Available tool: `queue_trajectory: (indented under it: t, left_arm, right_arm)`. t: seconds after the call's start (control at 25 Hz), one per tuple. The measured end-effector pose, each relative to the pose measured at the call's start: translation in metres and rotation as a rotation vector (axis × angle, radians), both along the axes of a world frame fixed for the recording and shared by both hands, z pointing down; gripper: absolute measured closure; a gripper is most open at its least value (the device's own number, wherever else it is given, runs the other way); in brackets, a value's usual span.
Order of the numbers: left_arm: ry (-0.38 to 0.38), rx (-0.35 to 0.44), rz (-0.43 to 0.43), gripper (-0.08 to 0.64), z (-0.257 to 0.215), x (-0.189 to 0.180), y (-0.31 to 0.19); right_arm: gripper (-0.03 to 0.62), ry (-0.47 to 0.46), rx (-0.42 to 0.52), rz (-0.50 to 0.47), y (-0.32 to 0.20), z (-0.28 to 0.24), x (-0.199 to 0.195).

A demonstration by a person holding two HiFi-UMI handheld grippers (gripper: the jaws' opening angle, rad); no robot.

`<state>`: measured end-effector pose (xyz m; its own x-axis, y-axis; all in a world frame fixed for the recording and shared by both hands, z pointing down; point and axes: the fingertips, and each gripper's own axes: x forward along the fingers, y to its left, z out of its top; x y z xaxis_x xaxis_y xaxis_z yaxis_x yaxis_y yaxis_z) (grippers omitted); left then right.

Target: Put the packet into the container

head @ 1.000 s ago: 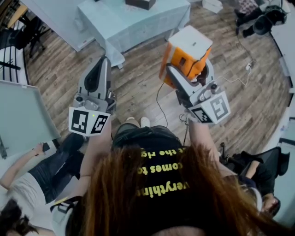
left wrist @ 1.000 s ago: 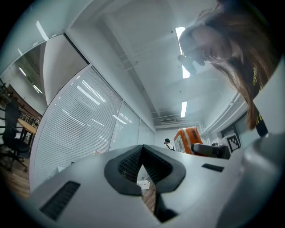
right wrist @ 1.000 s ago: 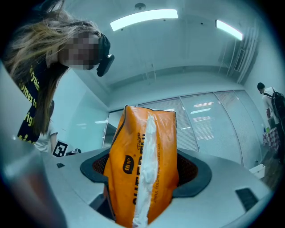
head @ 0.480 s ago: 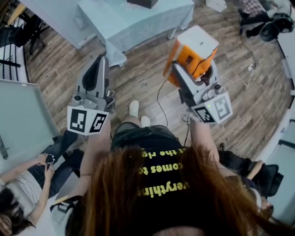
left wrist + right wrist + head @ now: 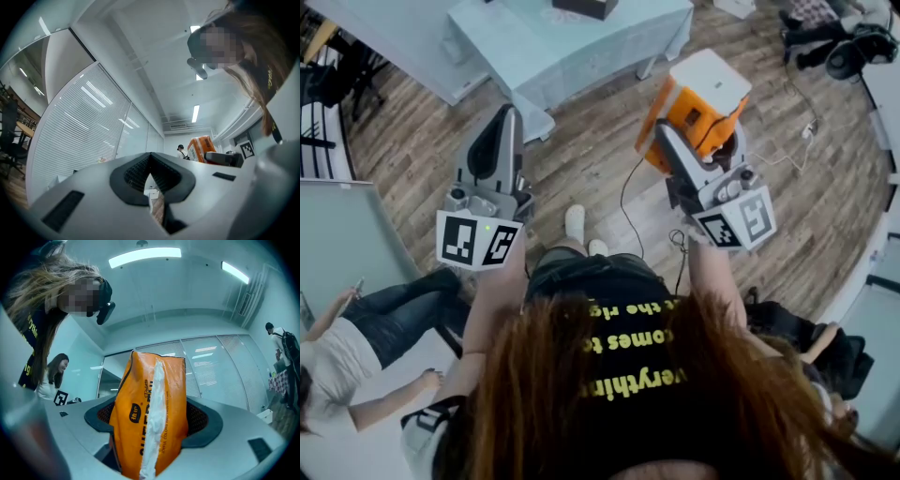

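Denim legs and a white top mark a person (image 5: 356,337) low at the left edge of the head view. Next to the right I see my left gripper (image 5: 508,112) in the air over the wooden floor (image 5: 581,164). Its jaws are pressed together with nothing between them, and its own view shows the black pads (image 5: 135,171) meeting at their tips. Its marker cube (image 5: 478,241) sits at the near end.

Beyond it stands a table under a pale blue cloth (image 5: 572,52), with a dark box (image 5: 581,7) at its far edge, cut off by the frame.

Further right, my right gripper (image 5: 698,131) pinches the orange packet (image 5: 705,94), its jaws set wide around it. The packet stands upright between the pads with its white seam facing that gripper's camera. It is held above the floor, right of the table's near right corner and well apart from it.
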<state>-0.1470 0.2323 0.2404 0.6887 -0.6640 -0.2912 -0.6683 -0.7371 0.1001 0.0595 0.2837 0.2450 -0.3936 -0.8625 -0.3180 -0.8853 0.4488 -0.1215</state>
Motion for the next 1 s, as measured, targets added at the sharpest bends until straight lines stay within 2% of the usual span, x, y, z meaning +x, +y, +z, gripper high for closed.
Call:
queue_trajectory:
  t: [0.56, 1.0]
  left_arm:
    - [0.006, 0.014, 0.062, 0.558, 0.0, -0.022, -0.093]
    - [0.003, -0.007, 0.072, 0.558, 0.007, -0.036, -0.137]
  right_arm:
    - [0.209, 0.005, 0.015, 0.057, -0.084, -0.009, -0.024]
    - [0.209, -0.009, -0.016, 0.071, -0.124, -0.002, -0.036]
